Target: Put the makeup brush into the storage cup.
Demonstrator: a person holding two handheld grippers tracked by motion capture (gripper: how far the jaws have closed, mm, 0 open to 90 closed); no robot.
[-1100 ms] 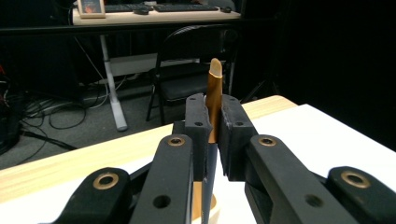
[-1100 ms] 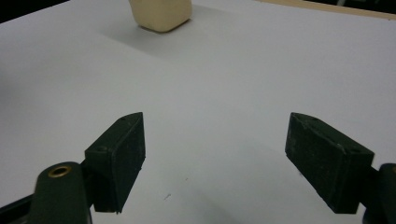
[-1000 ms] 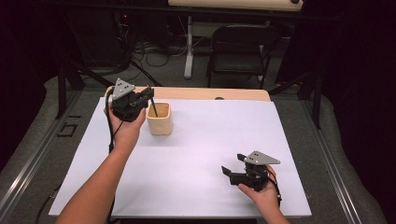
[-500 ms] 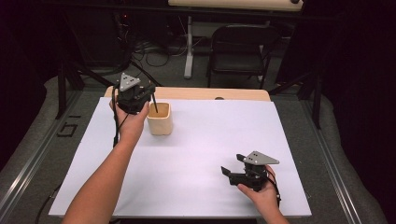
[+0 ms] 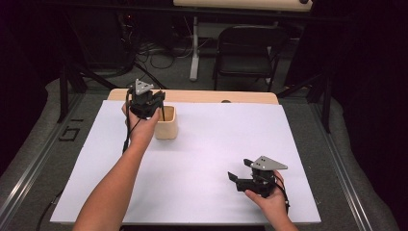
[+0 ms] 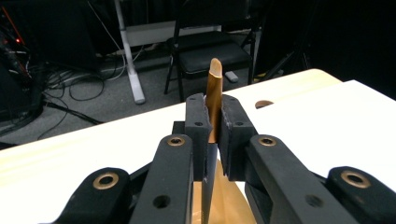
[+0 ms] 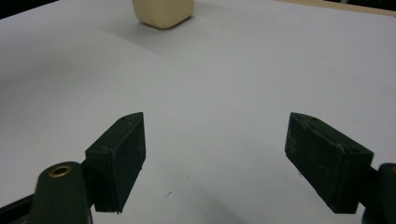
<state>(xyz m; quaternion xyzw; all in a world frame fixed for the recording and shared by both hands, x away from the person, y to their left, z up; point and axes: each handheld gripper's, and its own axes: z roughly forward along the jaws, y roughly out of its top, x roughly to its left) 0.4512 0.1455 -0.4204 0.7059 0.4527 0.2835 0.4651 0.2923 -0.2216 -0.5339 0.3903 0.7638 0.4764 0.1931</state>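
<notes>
From above, the left claw is held over the small beige square cup at the far left of the white-covered tabletop, and the right claw rests near the front right corner, well apart from it. In the left gripper view, the left claw is closed tight on a thin upright stick, brown above and dark below, above the cup. In the right gripper view, the right claw gapes wide over bare tabletop, the cup far off.

Left gripper jaws clamped on an upright brown stick, pale tabletop beneath, black chair beyond
</notes>
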